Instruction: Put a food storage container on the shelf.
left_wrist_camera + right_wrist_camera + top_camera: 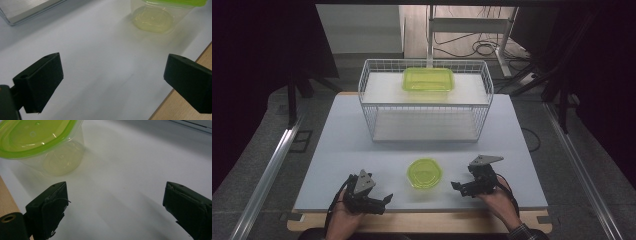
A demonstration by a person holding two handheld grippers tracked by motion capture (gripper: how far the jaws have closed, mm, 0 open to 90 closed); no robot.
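So the small round tub with the lime green lid sat near the front edge of the white desk, pretty much dead centre between the two hands. The left tongs were just off to its left, jaws spread wide and holding nothing, pointing toward the tub. The right tongs were on the other side, also gaping wide and empty, near the tub but not touching it. Further back on the desk stood a white wire basket, and a bigger rectangular green-lidded container rested on its upper level, well apart from the tub.
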